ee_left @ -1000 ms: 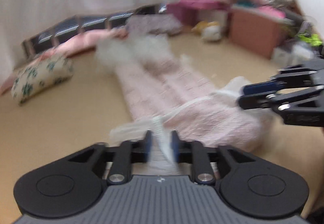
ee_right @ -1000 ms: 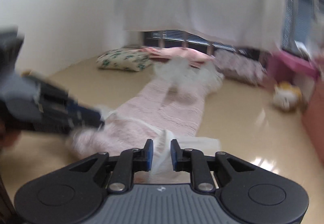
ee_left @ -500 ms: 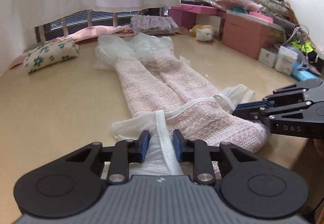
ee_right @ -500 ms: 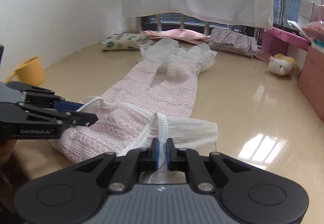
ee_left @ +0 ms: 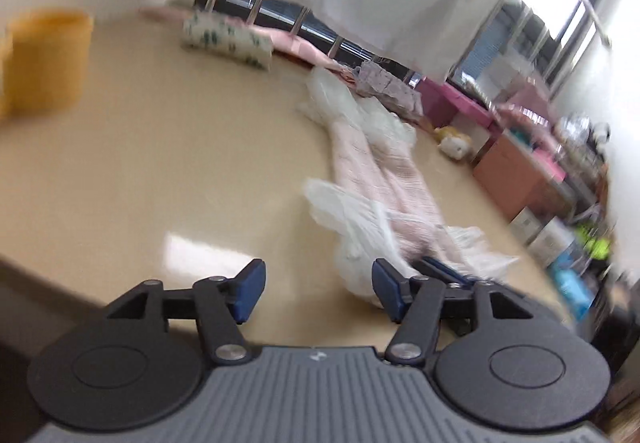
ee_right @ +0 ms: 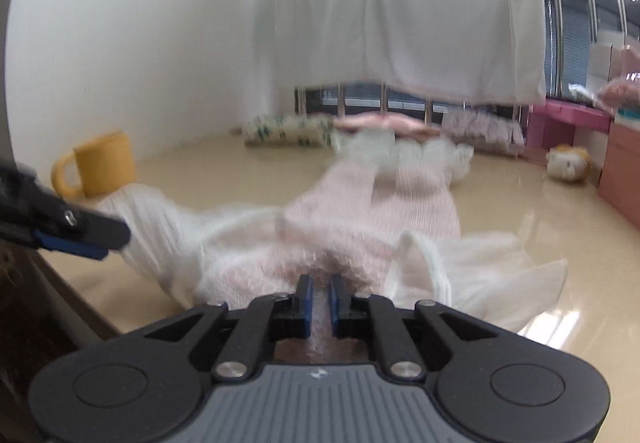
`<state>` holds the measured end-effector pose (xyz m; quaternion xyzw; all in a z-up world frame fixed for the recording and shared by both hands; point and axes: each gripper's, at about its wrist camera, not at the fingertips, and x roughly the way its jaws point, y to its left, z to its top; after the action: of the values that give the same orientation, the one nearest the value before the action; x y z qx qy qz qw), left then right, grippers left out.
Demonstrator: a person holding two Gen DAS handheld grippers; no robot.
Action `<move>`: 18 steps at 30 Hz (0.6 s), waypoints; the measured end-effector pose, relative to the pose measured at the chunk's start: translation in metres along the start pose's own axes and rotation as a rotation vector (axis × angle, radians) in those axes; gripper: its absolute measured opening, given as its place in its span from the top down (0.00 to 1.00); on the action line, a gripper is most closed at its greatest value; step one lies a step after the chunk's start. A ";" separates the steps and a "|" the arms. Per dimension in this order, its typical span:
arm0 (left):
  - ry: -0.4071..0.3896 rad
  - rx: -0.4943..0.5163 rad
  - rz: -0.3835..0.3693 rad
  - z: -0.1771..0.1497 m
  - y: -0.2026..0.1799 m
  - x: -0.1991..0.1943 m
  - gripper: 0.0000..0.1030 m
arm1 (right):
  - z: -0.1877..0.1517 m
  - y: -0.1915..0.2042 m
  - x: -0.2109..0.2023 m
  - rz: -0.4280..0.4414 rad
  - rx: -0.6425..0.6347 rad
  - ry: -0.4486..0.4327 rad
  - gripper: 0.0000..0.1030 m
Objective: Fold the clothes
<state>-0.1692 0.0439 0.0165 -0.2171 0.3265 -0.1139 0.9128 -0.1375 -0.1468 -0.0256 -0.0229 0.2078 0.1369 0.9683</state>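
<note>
While the right gripper point(ee_right: 318, 297) pinches the pink trousers point(ee_right: 400, 203) at their near end, their length runs away toward the floral pillow point(ee_right: 288, 131); the left gripper point(ee_left: 316, 289), jaws just opened and empty, stands beside that end.

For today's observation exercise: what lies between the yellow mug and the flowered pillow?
Only bare beige tabletop lies between the yellow mug and the flowered pillow, seen in the right wrist view.

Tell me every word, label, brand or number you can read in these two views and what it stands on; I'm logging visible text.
None can be read.
Left claw: only a small pale mark on its grey housing, no letters.
Right claw: the same small mark, no words.
Boxes by the wall: any print is blurred.
</note>
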 end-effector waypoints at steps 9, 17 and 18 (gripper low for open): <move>-0.107 -0.002 -0.010 -0.010 -0.014 0.027 0.41 | -0.017 0.006 -0.010 0.032 0.061 -0.090 0.91; -0.196 0.181 0.075 -0.015 -0.040 0.028 0.70 | 0.011 -0.017 0.009 0.021 0.156 0.022 0.87; -0.199 0.229 0.095 -0.016 -0.047 0.030 0.75 | 0.013 -0.018 0.008 0.035 0.171 0.027 0.85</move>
<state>-0.1598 -0.0132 0.0113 -0.1060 0.2292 -0.0850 0.9639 -0.1202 -0.1612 -0.0176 0.0616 0.2320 0.1351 0.9613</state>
